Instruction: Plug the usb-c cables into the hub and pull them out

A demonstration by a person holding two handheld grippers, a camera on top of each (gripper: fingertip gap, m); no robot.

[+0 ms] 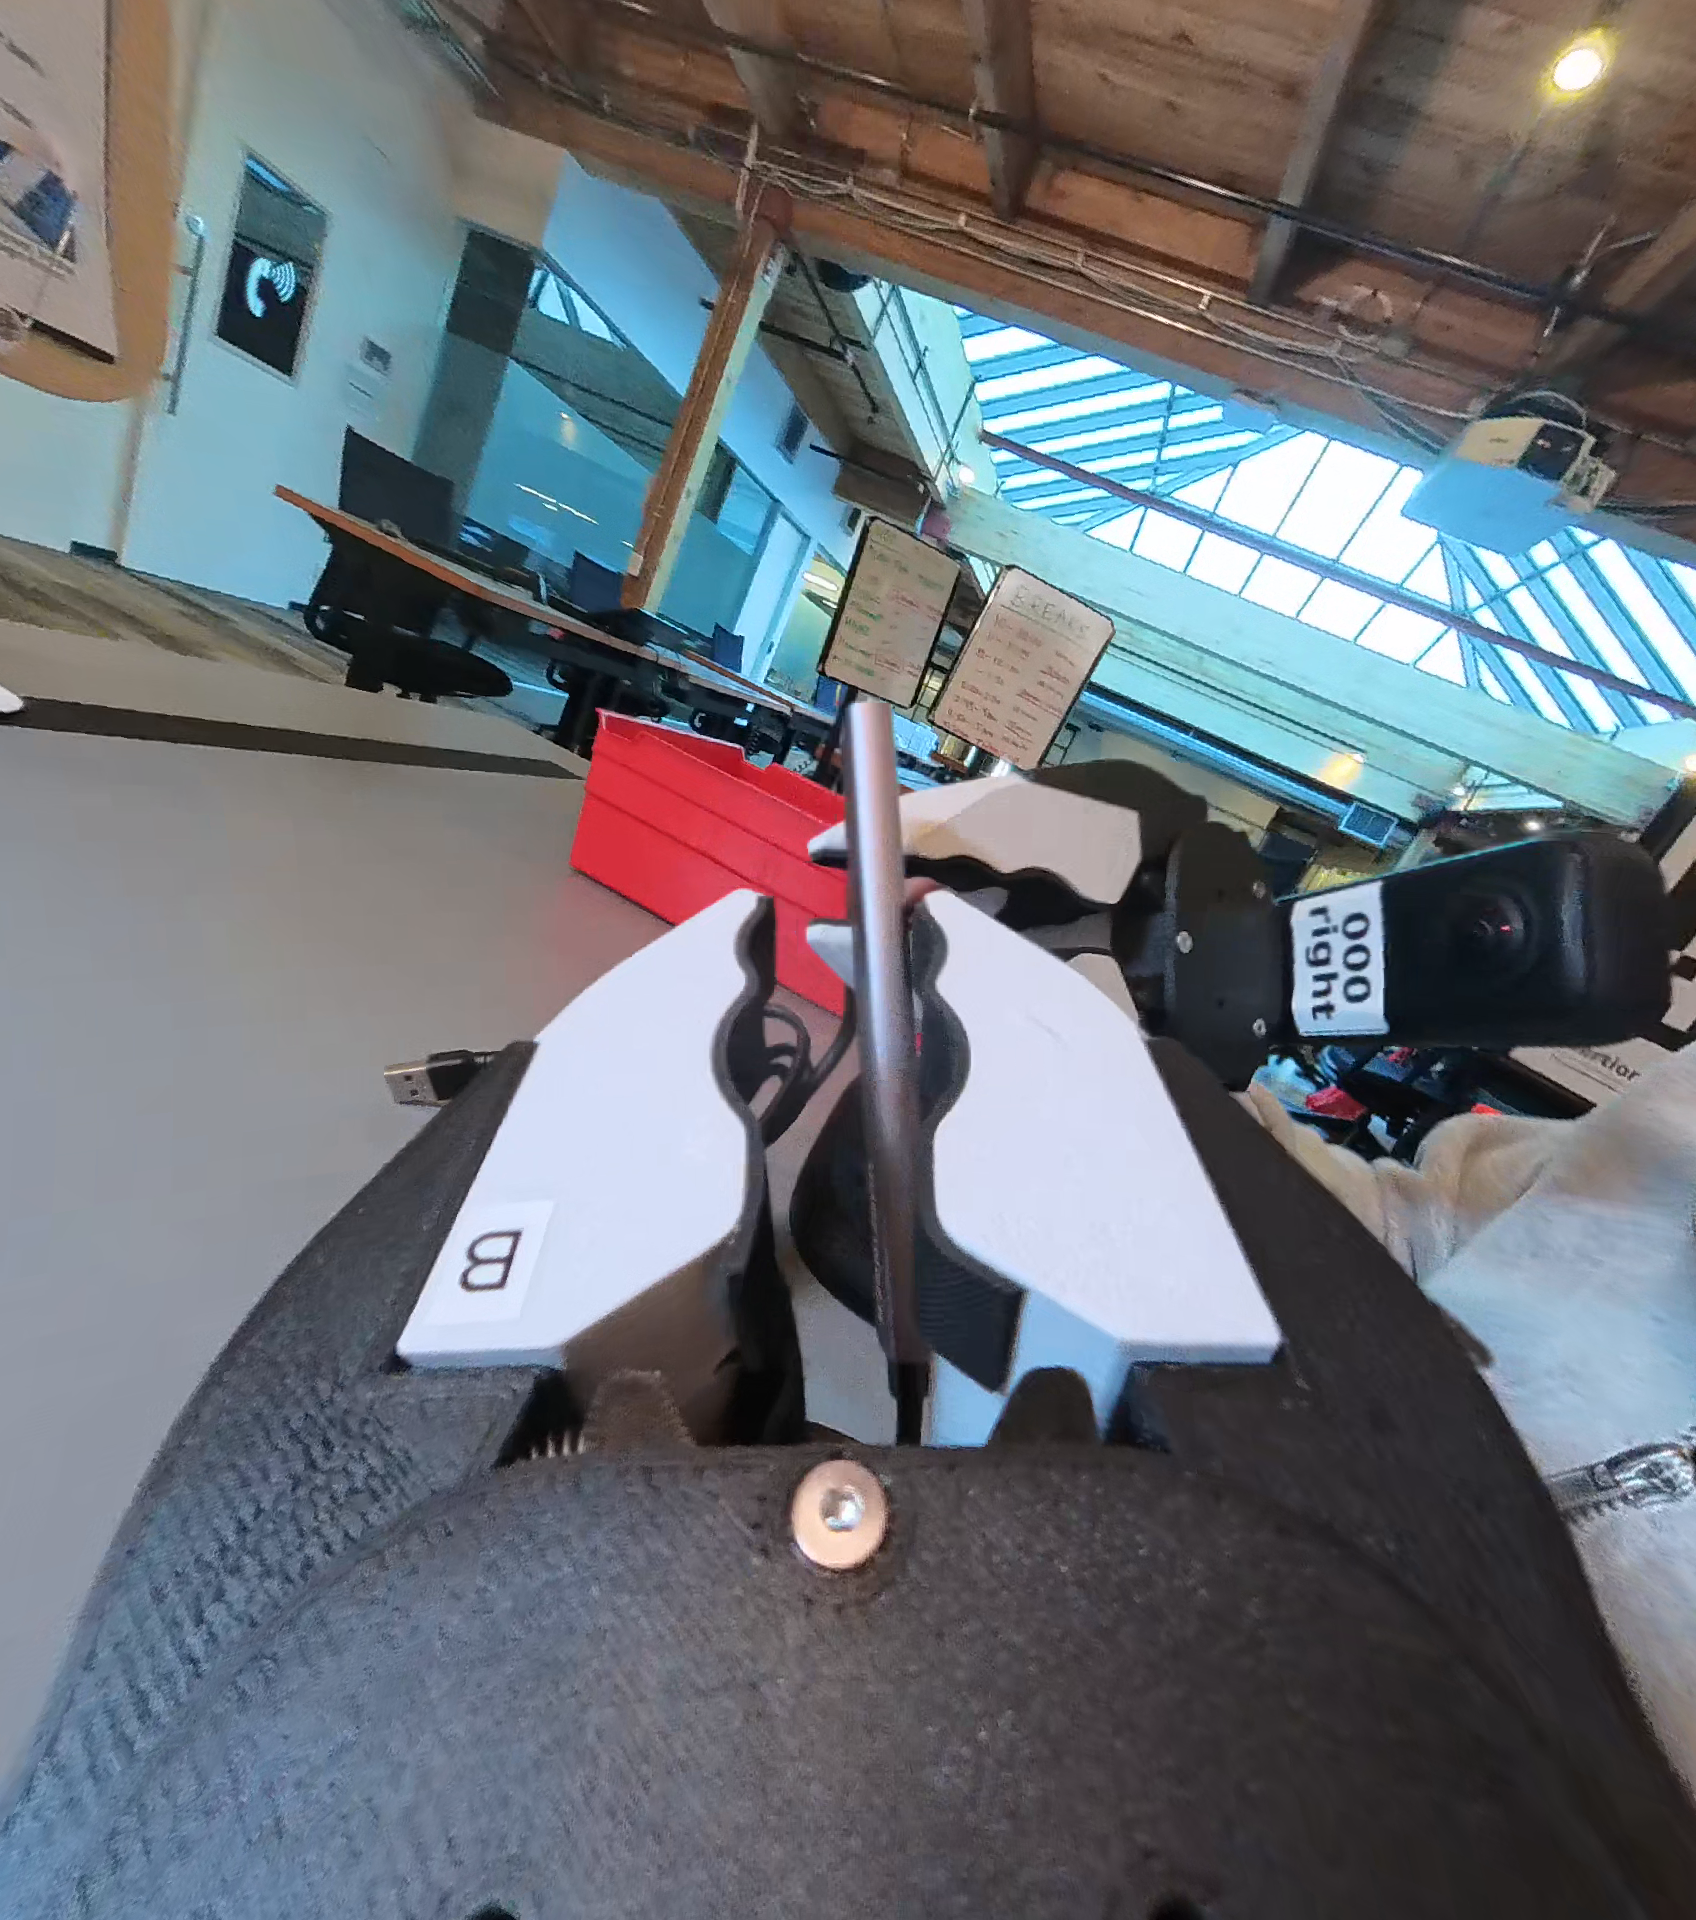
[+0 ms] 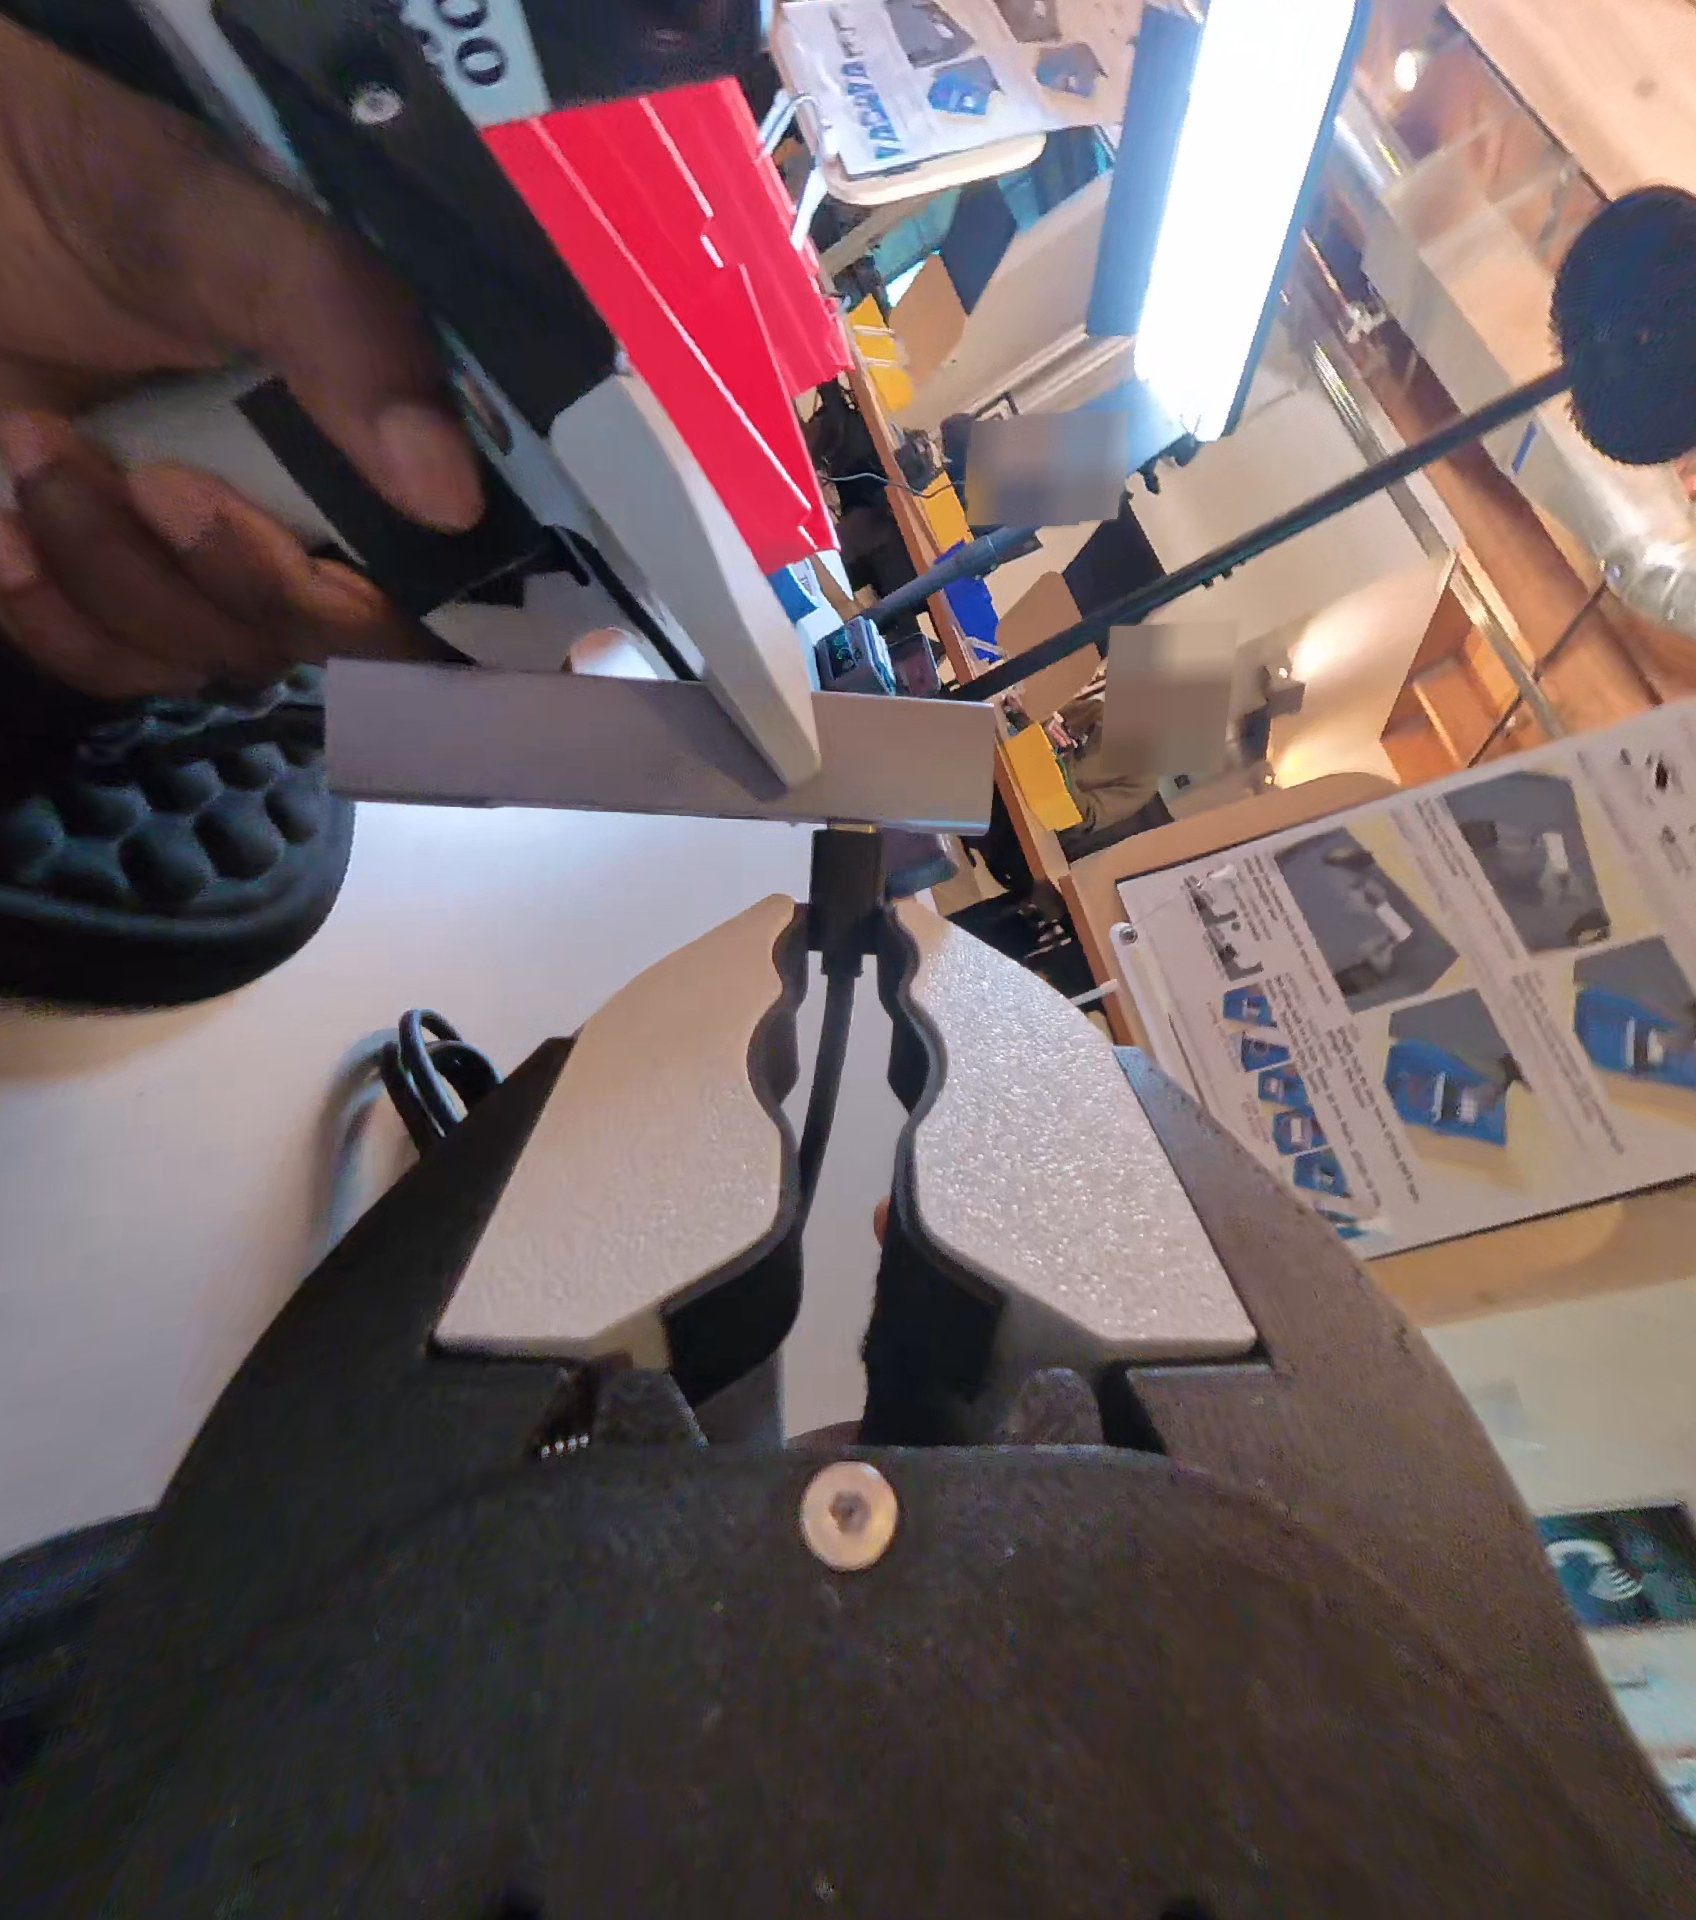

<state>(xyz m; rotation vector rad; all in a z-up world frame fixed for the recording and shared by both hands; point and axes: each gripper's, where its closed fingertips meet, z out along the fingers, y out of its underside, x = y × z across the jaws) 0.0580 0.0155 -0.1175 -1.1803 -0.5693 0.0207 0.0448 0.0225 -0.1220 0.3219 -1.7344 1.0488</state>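
Observation:
My left gripper is shut on the thin grey hub, held edge-on above the table. In the right wrist view the hub lies crosswise, with one white left finger clamped over it and a hand behind. My right gripper is shut on a black usb-c plug. The plug's metal tip meets the hub's lower edge, with a sliver of metal showing. Its cable runs back between the fingers. The right gripper also shows at the hub's far end.
A red bin stands on the grey table just behind the hub and also shows in the right wrist view. A loose usb-a plug and coiled black cable lie below. A poster board stands right. Left and right tips are no more than a few centimetres apart.

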